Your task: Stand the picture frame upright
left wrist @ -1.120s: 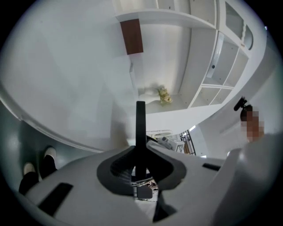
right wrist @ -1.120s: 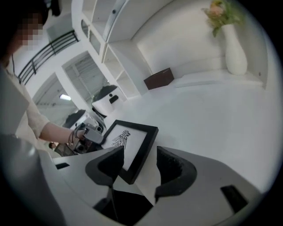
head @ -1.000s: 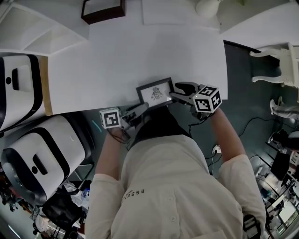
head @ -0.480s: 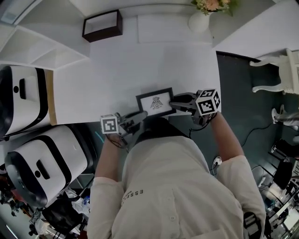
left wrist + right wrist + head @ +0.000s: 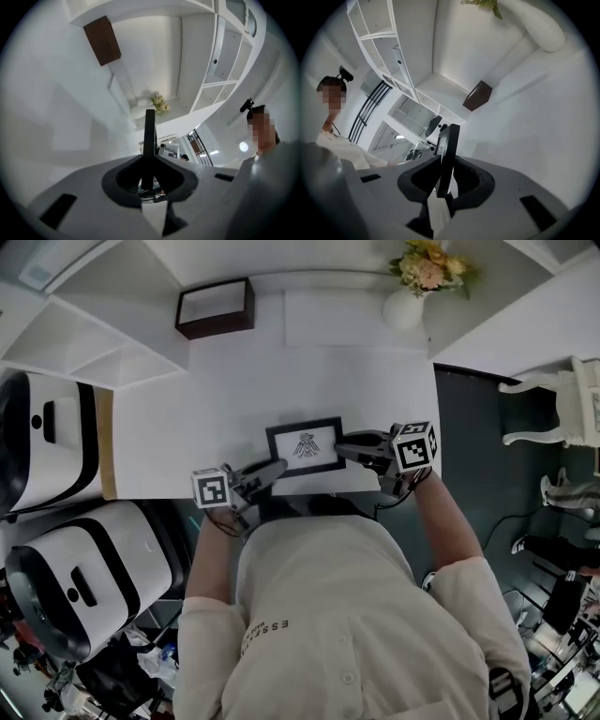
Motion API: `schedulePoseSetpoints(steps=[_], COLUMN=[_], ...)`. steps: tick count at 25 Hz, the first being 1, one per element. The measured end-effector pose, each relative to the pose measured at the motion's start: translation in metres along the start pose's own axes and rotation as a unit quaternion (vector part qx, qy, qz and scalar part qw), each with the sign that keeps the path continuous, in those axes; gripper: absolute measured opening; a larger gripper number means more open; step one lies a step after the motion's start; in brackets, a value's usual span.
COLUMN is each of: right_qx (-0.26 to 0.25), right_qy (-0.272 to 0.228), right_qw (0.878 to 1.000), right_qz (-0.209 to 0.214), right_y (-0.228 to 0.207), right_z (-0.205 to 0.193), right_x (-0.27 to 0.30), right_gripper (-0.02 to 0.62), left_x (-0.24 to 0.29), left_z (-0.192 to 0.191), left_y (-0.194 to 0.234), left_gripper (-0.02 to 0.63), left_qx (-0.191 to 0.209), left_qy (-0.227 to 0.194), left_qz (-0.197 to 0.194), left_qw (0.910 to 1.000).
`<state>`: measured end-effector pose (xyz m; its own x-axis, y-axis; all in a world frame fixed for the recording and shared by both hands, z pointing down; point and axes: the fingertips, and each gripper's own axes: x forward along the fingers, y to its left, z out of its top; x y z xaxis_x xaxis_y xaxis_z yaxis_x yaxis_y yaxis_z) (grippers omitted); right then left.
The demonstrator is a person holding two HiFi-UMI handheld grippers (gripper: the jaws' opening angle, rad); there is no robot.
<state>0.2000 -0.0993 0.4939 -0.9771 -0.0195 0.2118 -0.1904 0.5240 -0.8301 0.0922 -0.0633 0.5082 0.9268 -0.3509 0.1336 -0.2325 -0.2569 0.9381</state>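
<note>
The black picture frame (image 5: pixel 306 445), with a small drawing on white, is near the front edge of the white table (image 5: pixel 234 390), its picture side facing up. My left gripper (image 5: pixel 277 466) is shut on the frame's left edge. In the left gripper view the frame (image 5: pixel 149 136) shows edge-on as a thin black bar between the jaws of the left gripper (image 5: pixel 149 173). My right gripper (image 5: pixel 342 448) is at the frame's right edge. Its jaws are closing, and in the right gripper view the frame (image 5: pixel 449 150) stands between the pads of the right gripper (image 5: pixel 444 180), which touch it.
A dark brown box (image 5: pixel 215 307) stands at the table's back left, and a white vase with flowers (image 5: pixel 405 306) at the back right. White and black machines (image 5: pixel 42 427) stand left of the table. A white chair (image 5: pixel 562 399) is on the dark floor at right.
The right gripper's jaws have closed from wide open onto the frame's right edge. The frame now sits a little further in from the table's front edge. The left grip is unchanged.
</note>
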Motion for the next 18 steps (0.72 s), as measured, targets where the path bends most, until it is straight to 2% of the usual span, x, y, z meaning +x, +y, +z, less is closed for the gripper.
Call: schedulePoseSetpoints(steps=[5, 11, 14, 18], right_qx=[-0.037, -0.073, -0.090, -0.107], right_qy=[-0.010, -0.014, -0.018, -0.027], right_qw=[0.999, 0.995, 0.992, 0.986], right_qz=[-0.030, -0.069, -0.089, -0.122], right_y=[0.005, 0.011, 0.014, 0.014], right_z=[0.034, 0.069, 0.084, 0.099], right_x=[0.045, 0.116, 0.153, 0.203], right_gripper=[0.092, 0.094, 0.094, 0.094], left_x=[-0.035, -0.095, -0.126, -0.168], left_z=[0.046, 0.101, 0.124, 0.156], left_y=[0.013, 0.026, 0.034, 0.051], left_gripper=[0.074, 0.075, 0.075, 0.075], left_qx=[0.051, 0.112, 0.148, 0.195], left_qy=[-0.015, 0.010, 0.025, 0.029], left_qz=[0.017, 0.025, 0.027, 0.049], left_qw=[0.9985, 0.9933, 0.9884, 0.9792])
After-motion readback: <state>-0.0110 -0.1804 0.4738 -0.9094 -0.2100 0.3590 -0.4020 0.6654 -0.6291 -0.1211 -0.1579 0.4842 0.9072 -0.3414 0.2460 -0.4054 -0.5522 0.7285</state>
